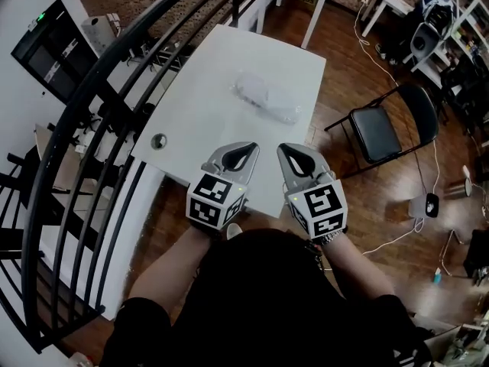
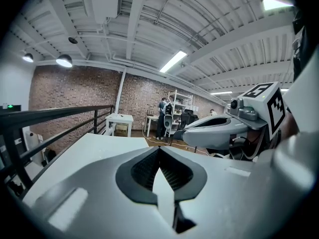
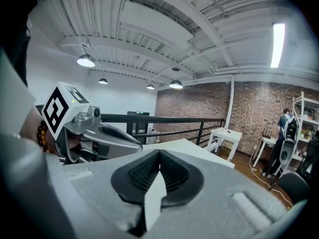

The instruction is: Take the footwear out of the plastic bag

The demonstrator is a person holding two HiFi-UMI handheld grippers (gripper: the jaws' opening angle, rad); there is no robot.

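We hold the left gripper [image 1: 243, 153] and the right gripper [image 1: 290, 155] side by side over the near edge of the white table [image 1: 221, 60], their tips close together but not touching. Both point away from us and a little downward.

In the left gripper view, the left gripper's [image 2: 159, 151] ribbed pads meet at the tip. The jaws are closed with nothing between them. The right gripper [image 2: 214, 132] shows just beside them, to their right.

In the right gripper view, the right gripper's [image 3: 159, 156] jaws are also pressed together and empty. The left gripper [image 3: 102, 133] lies just to their left.

The plastic bag [image 1: 276, 107] lies flat on the table, ahead of both sets of jaws and well apart from them. It sits roughly in line with the gap between the two grippers. A pale shape [image 1: 250, 90] shows through the clear plastic, but it is too blurred for us to say what it is.

A small round hole [image 1: 159, 141] in the tabletop sits off to the left of the left jaws. A black railing [image 1: 92, 128] runs further out on that side. To the right of the right jaws, down on the wooden floor, stands a black folding chair [image 1: 378, 132].
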